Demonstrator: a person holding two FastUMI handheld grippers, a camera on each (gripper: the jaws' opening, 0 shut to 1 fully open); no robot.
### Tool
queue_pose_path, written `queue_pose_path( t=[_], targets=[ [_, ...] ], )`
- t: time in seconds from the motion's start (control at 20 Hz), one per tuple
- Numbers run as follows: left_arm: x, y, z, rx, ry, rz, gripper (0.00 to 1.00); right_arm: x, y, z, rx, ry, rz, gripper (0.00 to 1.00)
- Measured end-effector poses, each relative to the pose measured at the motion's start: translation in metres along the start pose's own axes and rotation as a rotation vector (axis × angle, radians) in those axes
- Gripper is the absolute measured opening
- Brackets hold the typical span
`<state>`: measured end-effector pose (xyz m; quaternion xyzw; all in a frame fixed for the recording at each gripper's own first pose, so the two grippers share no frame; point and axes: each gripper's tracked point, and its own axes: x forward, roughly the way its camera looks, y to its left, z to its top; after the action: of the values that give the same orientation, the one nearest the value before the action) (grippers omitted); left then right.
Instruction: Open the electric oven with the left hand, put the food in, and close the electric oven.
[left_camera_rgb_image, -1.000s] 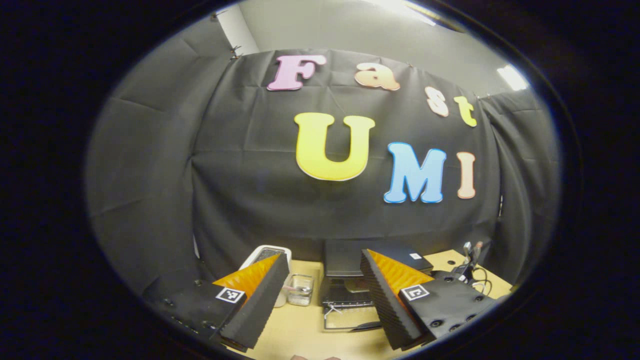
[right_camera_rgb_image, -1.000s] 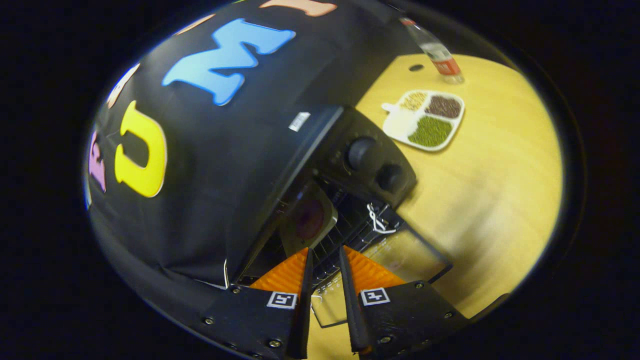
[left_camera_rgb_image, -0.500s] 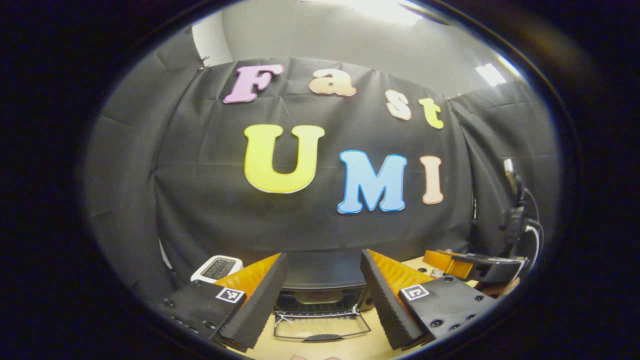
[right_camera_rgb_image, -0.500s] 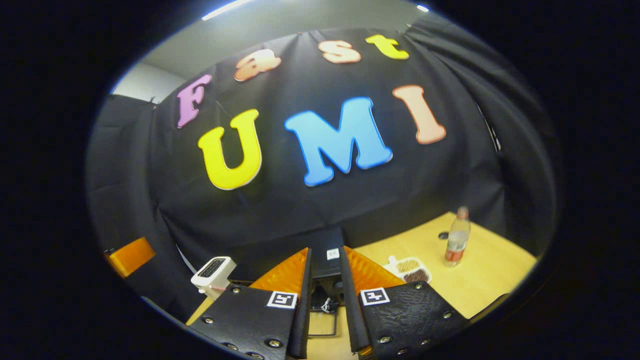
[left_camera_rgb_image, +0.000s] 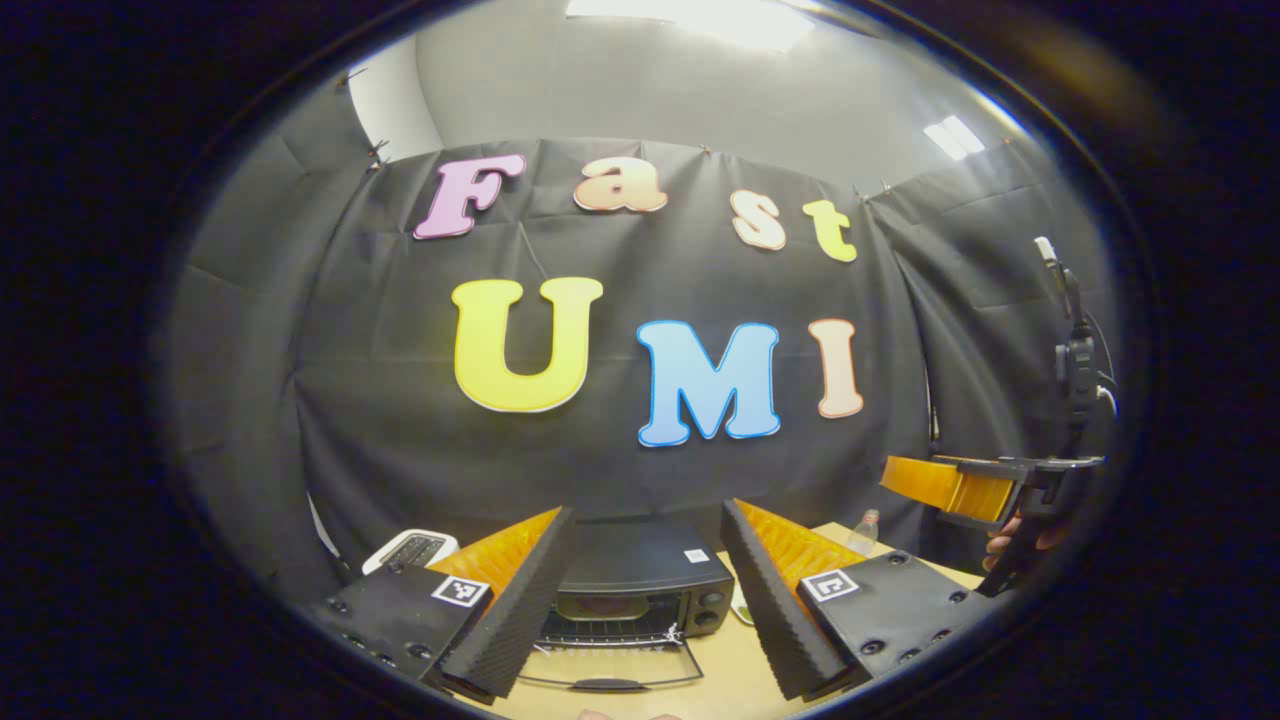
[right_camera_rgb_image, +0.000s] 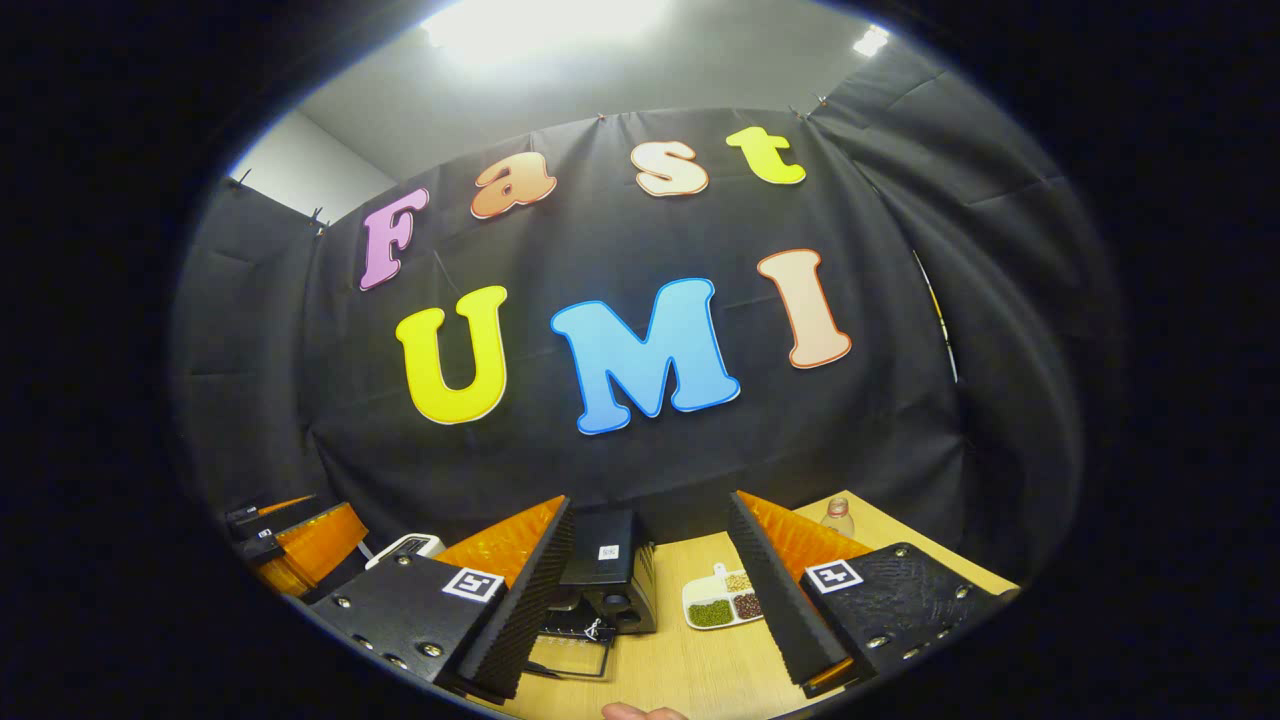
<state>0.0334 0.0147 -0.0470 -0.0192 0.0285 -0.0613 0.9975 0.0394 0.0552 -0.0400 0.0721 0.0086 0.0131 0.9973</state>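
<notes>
oven (left_camera_rgb_image: 640, 580) door (left_camera_rgb_image: 610, 665) down, stiff glass, likely hinged | grab by front handle (left_camera_rgb_image: 608, 685) | left gripper (left_camera_rgb_image: 640, 600) & right gripper (right_camera_rgb_image: 645, 590): both wide apart, empty

Wooden table (right_camera_rgb_image: 700, 670) under oven (left_camera_rgb_image: 640, 580), tray (right_camera_rgb_image: 722, 600)

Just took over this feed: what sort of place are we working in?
Most likely a staged recording booth, not a home kitchen: black cloth wall, one wooden table with a small oven, door down, and a divided dish.
</notes>
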Motion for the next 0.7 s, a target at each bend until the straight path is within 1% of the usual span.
queue_pose_path(
  t=[0.15,0.3,0.4,0.55,0.6,0.7],
  targets=[
    [0.004,-0.002,-0.025,-0.009,0.070,0.002,1.00,-0.004,-0.003,0.001,-0.017,-0.012,-0.002,0.94],
    [0.010,0.002,-0.067,-0.040,0.203,0.015,1.00,-0.005,-0.004,-0.003,-0.022,0.003,-0.014,0.94],
    [0.014,0.003,-0.093,-0.060,0.277,0.008,1.00,-0.004,-0.005,-0.010,-0.042,0.025,-0.028,0.94],
    [0.017,0.009,-0.139,-0.037,0.415,0.013,1.00,0.000,-0.007,-0.025,-0.067,0.055,-0.038,0.94],
    [0.021,0.012,-0.162,-0.027,0.476,0.011,0.98,-0.001,-0.013,-0.027,-0.067,0.064,-0.041,0.94],
    [0.022,0.013,-0.196,-0.027,0.576,0.006,1.00,-0.005,-0.024,-0.032,-0.067,0.080,-0.057,0.94]
  ],
)
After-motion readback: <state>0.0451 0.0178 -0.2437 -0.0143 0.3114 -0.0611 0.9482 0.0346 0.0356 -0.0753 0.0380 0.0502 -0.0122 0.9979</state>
